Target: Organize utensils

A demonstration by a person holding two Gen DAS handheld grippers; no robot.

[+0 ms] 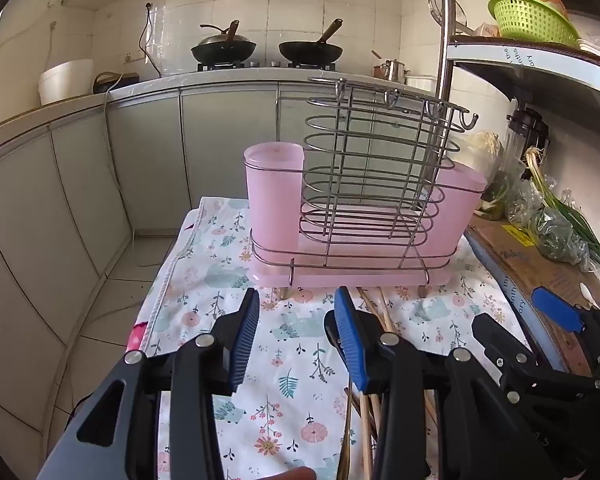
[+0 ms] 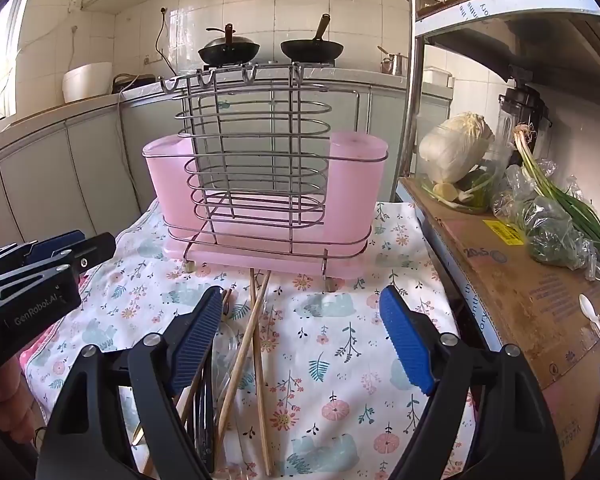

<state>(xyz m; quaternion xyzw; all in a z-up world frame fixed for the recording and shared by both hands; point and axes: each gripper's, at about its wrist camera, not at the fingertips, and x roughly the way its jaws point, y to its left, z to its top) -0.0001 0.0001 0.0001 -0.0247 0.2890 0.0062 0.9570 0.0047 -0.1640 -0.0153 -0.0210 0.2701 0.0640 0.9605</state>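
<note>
A wire utensil rack [image 1: 360, 208] [image 2: 260, 184] with a pink cup at each end stands upright on a floral cloth [image 1: 292, 360] [image 2: 340, 340]. In front of it lie wooden chopsticks [image 2: 256, 320] [image 1: 380, 308], crossed over each other. A clear spoon [image 2: 226, 344] and dark utensils [image 2: 204, 420] lie partly hidden beneath the right gripper's left finger. My left gripper [image 1: 298, 300] hovers open above the cloth, left of the chopsticks, nothing between its blue pads. My right gripper [image 2: 302, 296] is open wide above the chopsticks without touching them. The two grippers sit side by side.
A cardboard box [image 2: 520, 280] at the right edge carries bagged greens [image 2: 552, 232], a cabbage [image 2: 456, 148] and a white plastic spoon [image 2: 592, 312]. A steel shelf post [image 2: 416, 80] rises behind it. Two woks [image 2: 312, 50] sit on the far counter. The floor drops away left of the cloth.
</note>
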